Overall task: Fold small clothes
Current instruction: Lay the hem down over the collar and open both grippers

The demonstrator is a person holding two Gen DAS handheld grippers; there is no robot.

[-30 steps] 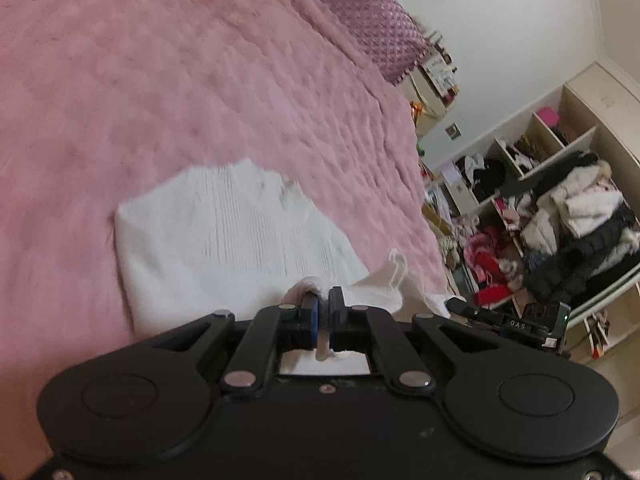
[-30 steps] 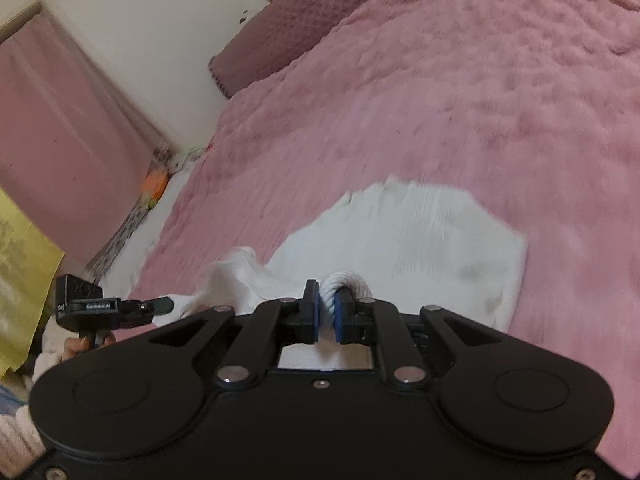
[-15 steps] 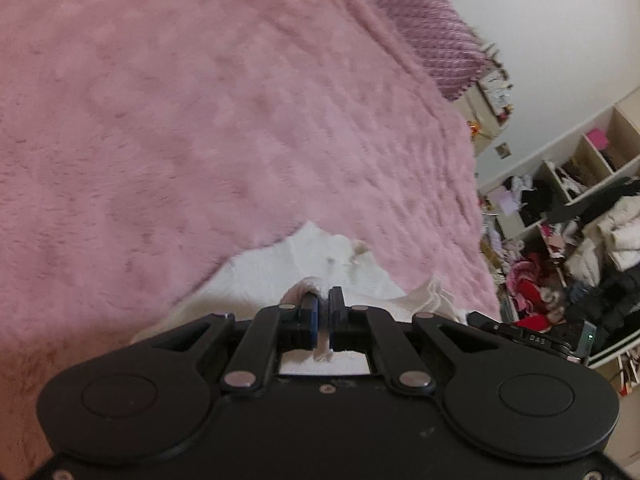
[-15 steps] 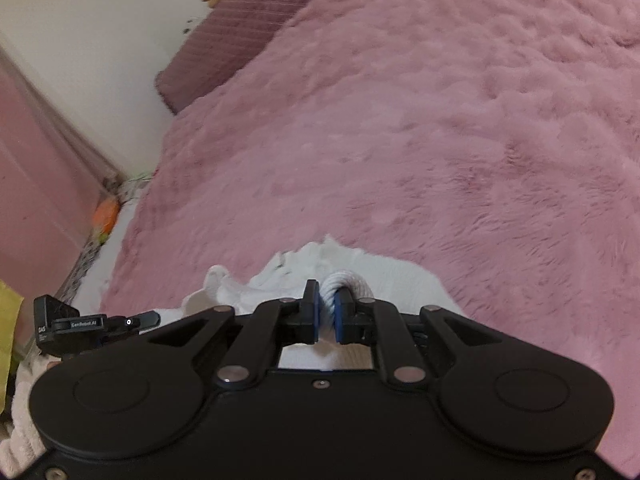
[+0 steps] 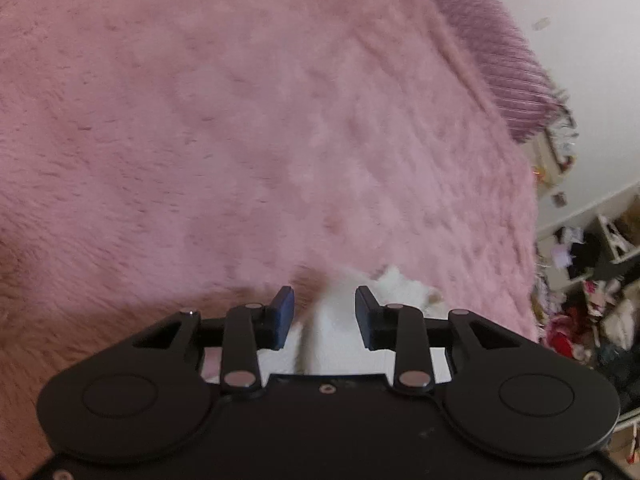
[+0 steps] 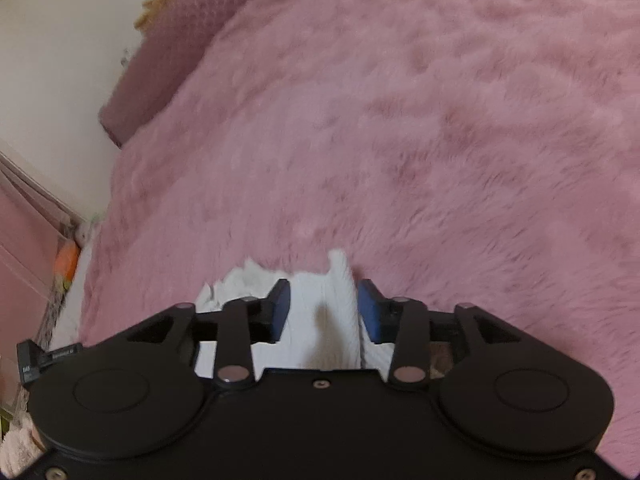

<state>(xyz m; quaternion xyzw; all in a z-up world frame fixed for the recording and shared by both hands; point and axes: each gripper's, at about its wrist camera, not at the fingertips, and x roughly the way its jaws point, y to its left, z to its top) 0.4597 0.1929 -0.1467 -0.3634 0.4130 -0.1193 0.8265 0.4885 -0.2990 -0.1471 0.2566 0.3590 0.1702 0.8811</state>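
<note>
Here, left gripper [image 5: 324, 312] and right gripper [image 6: 323, 308] fingers apart, opening; white garment [image 6: 316, 312] between each pair, unclamped, lying on bed. Pink plush blanket [image 6: 440, 140] beyond. Purple pillow [image 5: 492, 44] farther. Cluttered shelves [image 5: 592, 264] against wall.

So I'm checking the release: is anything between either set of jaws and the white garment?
Nothing visible. The white garment lies directly between the opening jaws of the left gripper and right gripper, on the pink blanket.

We note a bed covered by a fluffy pink blanket [image 5: 280, 140]. A white garment [image 6: 320, 320] lies directly on it at the near edge. A mauve textured pillow [image 6: 168, 52] sits at the far end.
</note>
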